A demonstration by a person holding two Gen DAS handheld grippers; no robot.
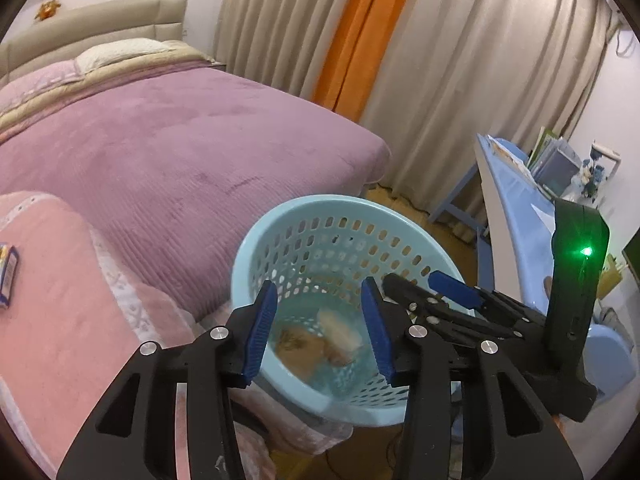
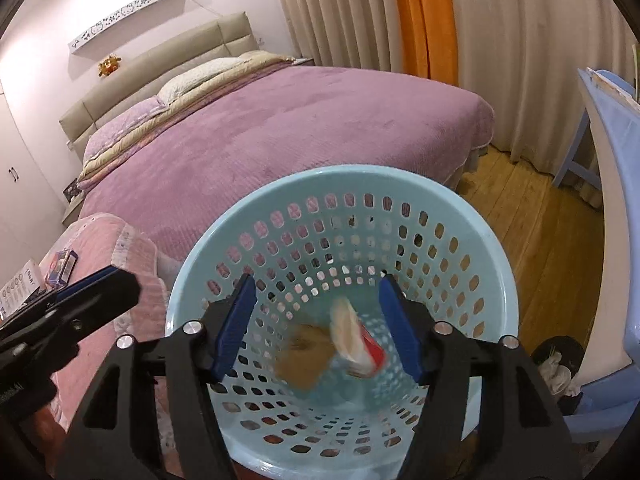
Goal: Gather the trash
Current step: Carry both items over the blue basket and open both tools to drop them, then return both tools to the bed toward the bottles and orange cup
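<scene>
A light blue perforated basket (image 1: 320, 201) (image 2: 360, 172) stands between the bed and a desk. My left gripper (image 1: 319, 285) hangs open over its mouth with nothing between the blue pads. Beside it on the right, my right gripper (image 1: 424, 284) (image 2: 317, 280) is also open and empty above the basket. Inside the basket, both blurred, are a brown scrap (image 1: 292, 340) (image 2: 304, 356) and a white and red wrapper (image 1: 340, 332) (image 2: 356, 336). In the right wrist view the left gripper (image 2: 96, 282) shows at the left edge.
A bed with a purple cover (image 1: 160, 152) fills the left. A pink quilt (image 1: 60, 312) in front of it bears a small blue packet (image 1: 8, 276) and small boxes (image 2: 60, 266). A blue desk (image 1: 512, 200), blue chair (image 2: 612, 360) and wooden floor (image 2: 540, 220) lie right.
</scene>
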